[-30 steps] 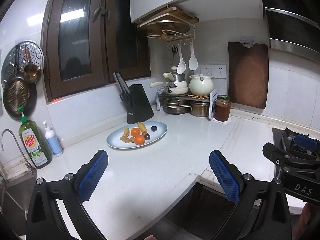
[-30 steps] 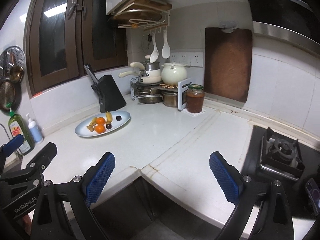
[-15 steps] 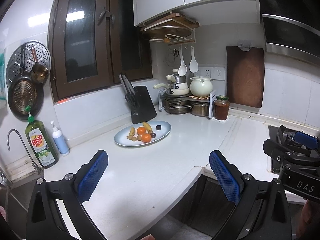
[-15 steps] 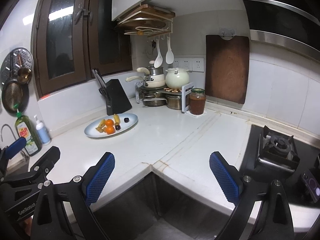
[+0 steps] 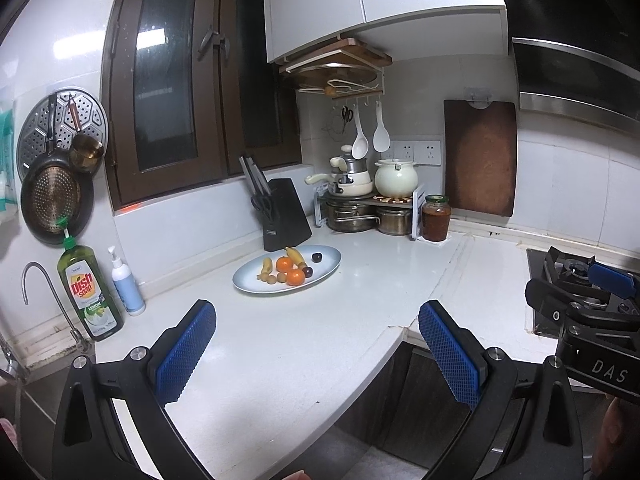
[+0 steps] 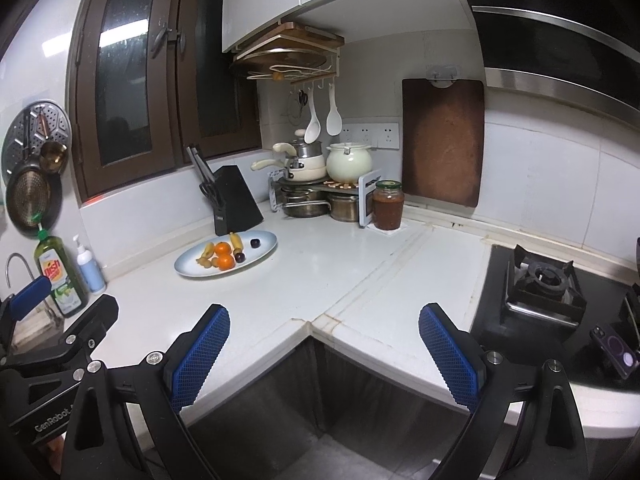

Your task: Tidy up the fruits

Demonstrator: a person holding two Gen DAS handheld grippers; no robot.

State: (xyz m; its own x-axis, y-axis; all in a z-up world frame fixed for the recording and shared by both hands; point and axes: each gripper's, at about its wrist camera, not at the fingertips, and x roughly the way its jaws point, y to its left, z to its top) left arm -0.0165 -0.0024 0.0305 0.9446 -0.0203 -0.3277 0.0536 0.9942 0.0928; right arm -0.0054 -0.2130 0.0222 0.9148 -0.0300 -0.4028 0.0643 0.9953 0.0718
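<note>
While both grippers' fingers point(image 5: 186, 354) gape wide, the green bottle point(image 5: 89, 294) reads "Dish Soap".

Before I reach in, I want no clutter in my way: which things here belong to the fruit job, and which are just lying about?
Job: oval plate, two oranges, bananas, dark plums.

Lying about: knife block, sauce jar, dish soap, stacked pots.

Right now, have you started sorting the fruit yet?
Not yet. All the fruit, the oranges, bananas and dark plums, sits mixed on the plate. Nothing is in hand: the left gripper and right gripper are both open and empty, far from the plate. All the sorting is left.
</note>
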